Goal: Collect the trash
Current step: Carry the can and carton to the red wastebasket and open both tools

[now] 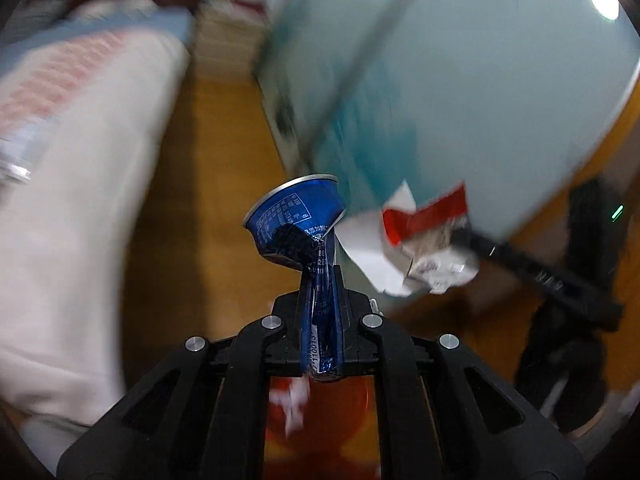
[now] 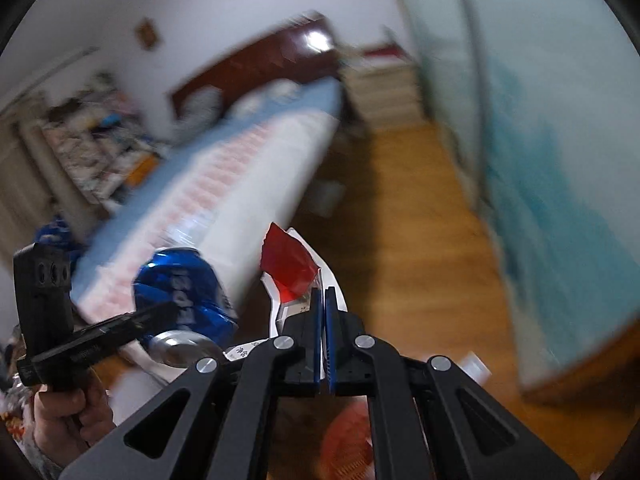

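Observation:
My left gripper is shut on a crushed blue drink can, held in the air over the wooden floor. The same can shows at the left of the right wrist view, clamped in the left gripper. My right gripper is shut on a crumpled red and white wrapper. That wrapper also shows to the right of the can in the left wrist view, held by the right gripper. A red bin with white scraps in it lies below the left gripper, and it also shows in the right wrist view.
A bed with a pink and white cover runs along the left. A pale blue wardrobe stands on the right. Wooden floor lies between them. A light wooden drawer unit stands at the far end.

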A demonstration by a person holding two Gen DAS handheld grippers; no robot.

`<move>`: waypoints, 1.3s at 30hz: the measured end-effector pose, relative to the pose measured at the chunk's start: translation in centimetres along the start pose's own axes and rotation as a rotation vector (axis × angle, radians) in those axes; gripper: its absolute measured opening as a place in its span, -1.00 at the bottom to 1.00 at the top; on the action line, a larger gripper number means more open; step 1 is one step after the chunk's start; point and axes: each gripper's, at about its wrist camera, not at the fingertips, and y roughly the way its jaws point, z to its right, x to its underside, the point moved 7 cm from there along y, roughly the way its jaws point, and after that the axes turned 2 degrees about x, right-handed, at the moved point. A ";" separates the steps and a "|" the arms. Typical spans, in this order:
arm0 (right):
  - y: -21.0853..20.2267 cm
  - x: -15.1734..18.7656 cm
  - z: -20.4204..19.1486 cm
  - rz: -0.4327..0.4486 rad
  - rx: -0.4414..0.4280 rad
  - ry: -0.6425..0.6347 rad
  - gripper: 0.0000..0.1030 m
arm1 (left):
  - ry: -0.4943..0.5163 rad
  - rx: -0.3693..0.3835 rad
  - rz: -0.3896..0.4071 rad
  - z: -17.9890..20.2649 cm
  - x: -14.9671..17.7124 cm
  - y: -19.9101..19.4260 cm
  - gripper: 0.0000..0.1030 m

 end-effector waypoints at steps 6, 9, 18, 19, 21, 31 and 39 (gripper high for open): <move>7.3 13.8 9.7 -0.262 0.133 0.124 -0.92 | 0.061 -0.050 -0.434 1.8 10.8 15.3 -0.84; 10.4 18.8 11.2 -0.361 0.142 0.172 -0.92 | 0.063 -0.088 -0.561 1.6 13.7 17.7 -0.84; 13.6 20.7 10.7 -0.413 0.130 0.159 -0.92 | 0.078 -0.162 -0.686 0.1 16.1 19.6 -0.84; 13.6 21.0 10.7 -0.415 0.127 0.159 -0.91 | 0.077 -0.162 -0.691 0.1 16.5 19.7 -0.84; 13.7 21.2 10.8 -0.415 0.132 0.170 -0.88 | 0.076 -0.162 -0.709 0.2 16.9 20.3 -0.84; 12.6 20.5 12.8 -0.383 0.176 0.211 0.15 | 0.003 -0.188 -0.696 -0.7 16.6 19.8 0.54; 11.5 17.9 10.9 -0.332 0.163 0.179 0.13 | -0.025 -0.133 -0.544 0.0 13.3 17.0 0.54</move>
